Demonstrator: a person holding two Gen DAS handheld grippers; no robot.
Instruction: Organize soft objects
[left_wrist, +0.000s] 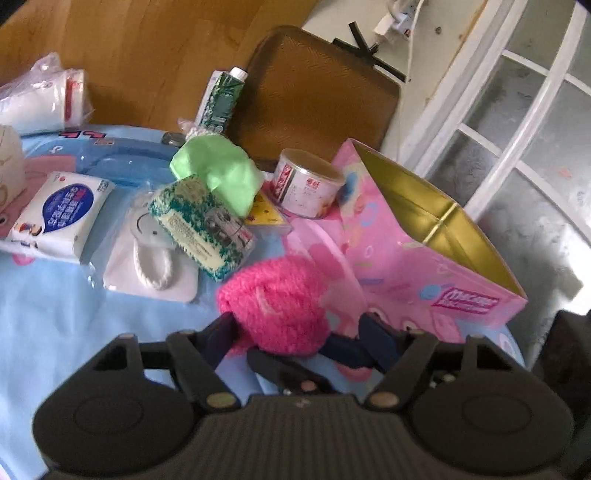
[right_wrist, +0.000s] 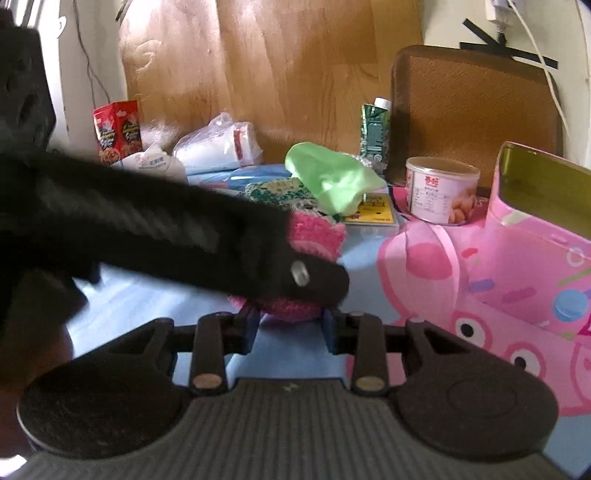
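Observation:
A fuzzy pink knitted piece (left_wrist: 280, 302) lies on the blue cartoon tablecloth (left_wrist: 55, 317). My left gripper (left_wrist: 295, 332) is open around it, jaws on either side. In the right wrist view the same pink piece (right_wrist: 317, 232) sits between my right gripper's (right_wrist: 290, 325) open jaws, with the left gripper's black body (right_wrist: 184, 236) lying across it. A pink gift bag (left_wrist: 424, 258) with gold lining stands open to the right; it also shows in the right wrist view (right_wrist: 535, 258). A green cloth (left_wrist: 218, 173) and a green-white sponge (left_wrist: 199, 229) lie behind.
A tin can (left_wrist: 306, 188), a tissue pack (left_wrist: 59, 214), a white packaged item with rope (left_wrist: 151, 266), a yellow card (left_wrist: 266, 218), a green tube (left_wrist: 221, 99), plastic-wrapped packs (left_wrist: 44, 96), a red snack box (right_wrist: 118, 129), a brown chair back (left_wrist: 314, 96), a window (left_wrist: 517, 129) at right.

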